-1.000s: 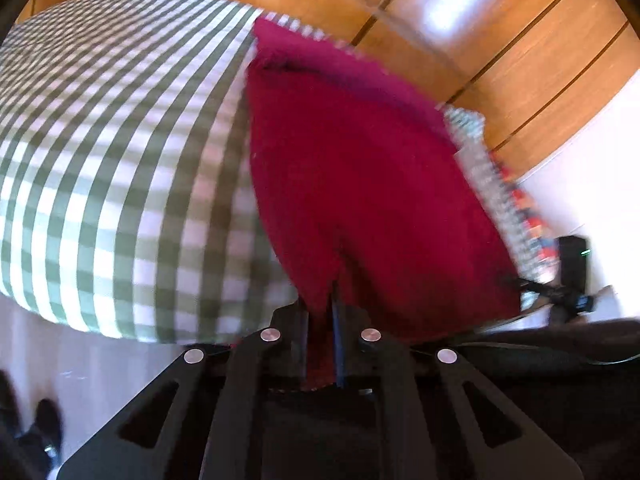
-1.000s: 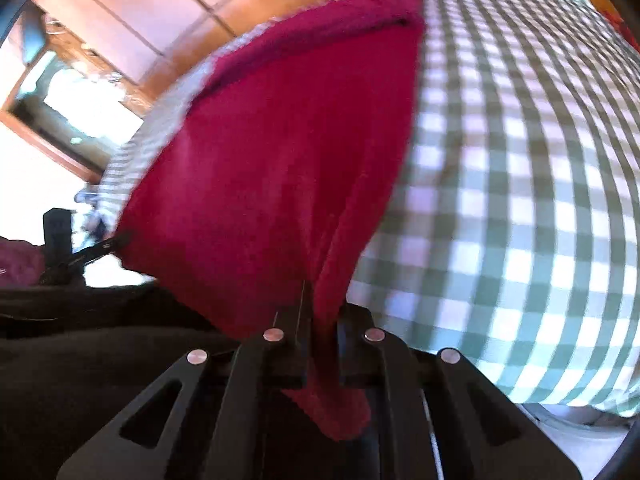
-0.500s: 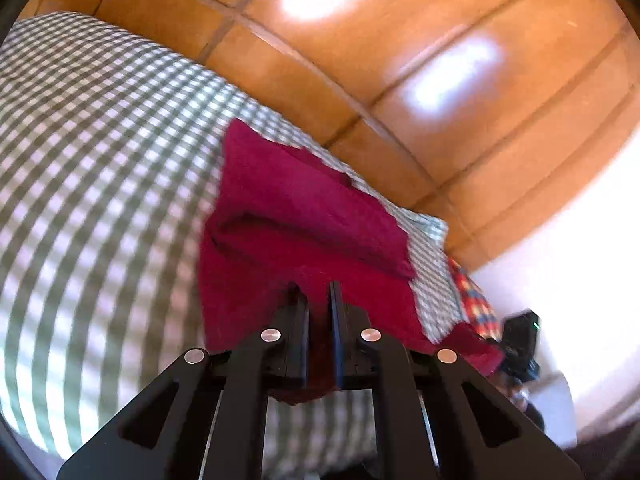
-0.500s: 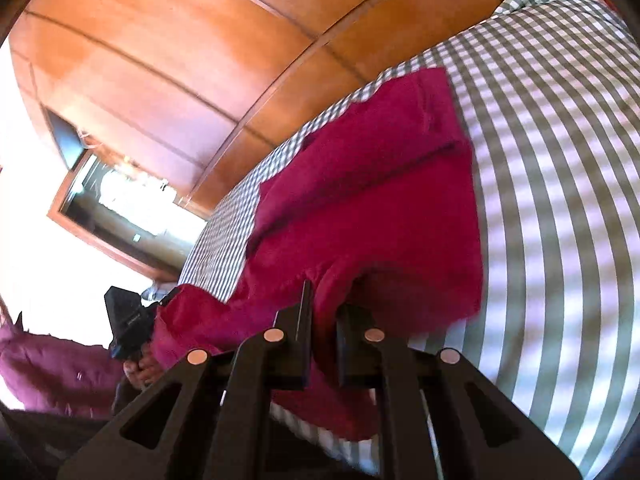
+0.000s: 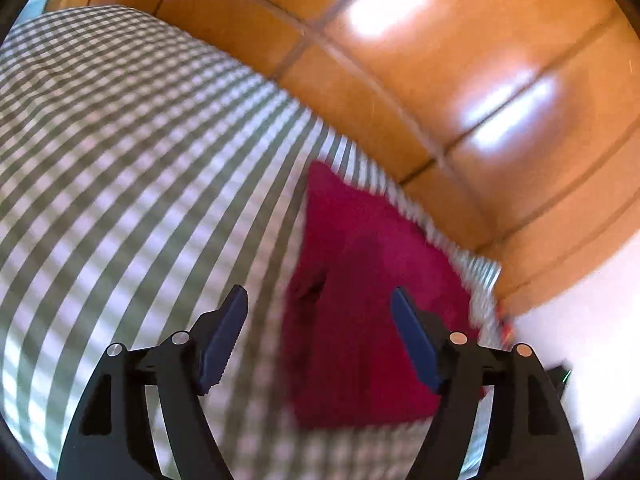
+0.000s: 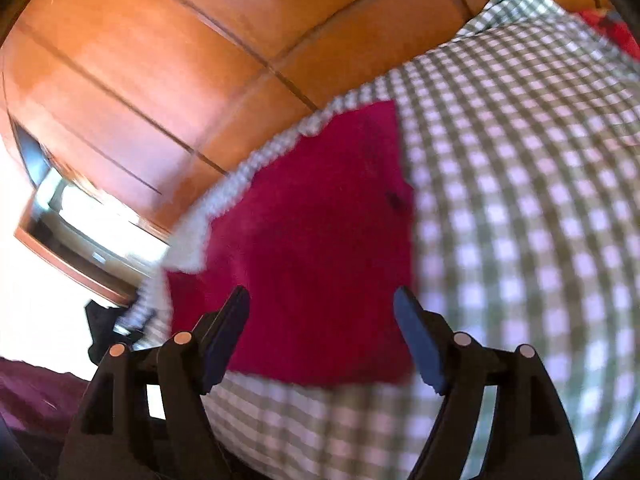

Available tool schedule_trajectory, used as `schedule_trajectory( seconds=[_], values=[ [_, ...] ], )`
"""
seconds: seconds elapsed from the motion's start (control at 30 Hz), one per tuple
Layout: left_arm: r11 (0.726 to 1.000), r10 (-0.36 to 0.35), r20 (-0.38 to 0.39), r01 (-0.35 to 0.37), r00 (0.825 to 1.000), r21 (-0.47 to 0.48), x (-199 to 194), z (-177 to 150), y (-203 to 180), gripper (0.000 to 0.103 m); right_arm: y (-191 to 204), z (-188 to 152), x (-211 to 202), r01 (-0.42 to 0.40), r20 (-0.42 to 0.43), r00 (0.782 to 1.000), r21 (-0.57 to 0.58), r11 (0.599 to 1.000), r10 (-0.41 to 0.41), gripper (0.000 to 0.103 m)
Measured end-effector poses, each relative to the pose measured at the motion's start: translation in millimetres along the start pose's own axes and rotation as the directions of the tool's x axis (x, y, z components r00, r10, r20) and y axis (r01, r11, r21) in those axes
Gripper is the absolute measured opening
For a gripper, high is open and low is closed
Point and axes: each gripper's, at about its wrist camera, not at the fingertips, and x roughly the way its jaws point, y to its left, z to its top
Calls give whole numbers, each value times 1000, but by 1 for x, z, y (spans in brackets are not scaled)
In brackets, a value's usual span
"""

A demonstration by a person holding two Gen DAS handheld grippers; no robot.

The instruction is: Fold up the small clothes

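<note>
Both tools gape empty: left tool [image 5: 319, 307] and right tool [image 6: 321, 306] hover just short of the folded crimson garment [image 6: 316, 256], laid flat on the checked cloth [image 6: 520, 200].

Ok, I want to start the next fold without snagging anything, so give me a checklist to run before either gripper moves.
1. Left gripper released: ok, fingers spread, nothing between them.
2. Right gripper released: ok, fingers spread and bare.
3. Red garment lying on the checked cloth: ok, it lies flat in a compact shape.
4. Garment clear of the cloth's far edge: not ok, its far side runs right along that edge by the wooden panels.
5. Fold edges lined up: cannot tell, both views are motion-blurred.
6. Garment within reach of both grippers: ok, it lies just ahead of each.
</note>
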Motion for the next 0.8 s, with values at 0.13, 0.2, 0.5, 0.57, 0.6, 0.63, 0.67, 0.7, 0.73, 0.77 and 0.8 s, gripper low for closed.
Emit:
schedule_trajectory(
  seconds=[0.13, 0.2, 0.5, 0.57, 0.6, 0.63, 0.67, 0.7, 0.73, 0.77, 0.8],
  values=[
    [997, -36, -79, 41, 996, 71, 14, -39, -2, 71, 3, -12, 19, 66, -42, 997, -61, 996, -68, 53],
    [993, -32, -94, 42, 995, 111, 24, -49, -8, 60, 9, -12, 31, 94, -61, 993, -97, 991, -100, 43],
    [967, -84, -92, 103, 992, 231, 0, -44, -19, 12, 18, -14, 21, 175, -47, 982, -175, 969, -185, 9],
    [959, -99, -104, 123, 990, 254, -15, -46, -20, 11, 20, -22, 10, 162, -69, 982, -194, 968, -178, 9],
    [957, -104, -117, 132, 988, 257, -20, -50, -21, 10, 20, -28, 3, 162, -82, 980, -209, 964, -182, 9],
    [957, -111, -134, 143, 985, 254, -28, -58, -19, 10, 16, -39, -5, 161, -103, 977, -217, 963, -187, 9],
    [959, -108, -152, 143, 982, 245, -31, -67, -16, 10, 14, -48, -4, 161, -127, 974, -212, 964, -190, 9],
    [961, -98, -176, 139, 979, 239, -31, -76, -14, 10, 9, -58, -4, 168, -154, 967, -212, 963, -202, 9],
    [965, -65, -219, 118, 974, 235, -26, -92, -8, 10, 5, -70, -1, 181, -183, 958, -216, 959, -222, 9],
    [970, -45, -238, 99, 970, 222, -22, -101, -5, 11, 4, -78, 0, 177, -194, 956, -213, 961, -220, 9],
    [976, -40, -256, 93, 966, 196, -19, -110, 0, 12, 4, -82, -2, 169, -192, 959, -207, 963, -210, 9]
  ],
)
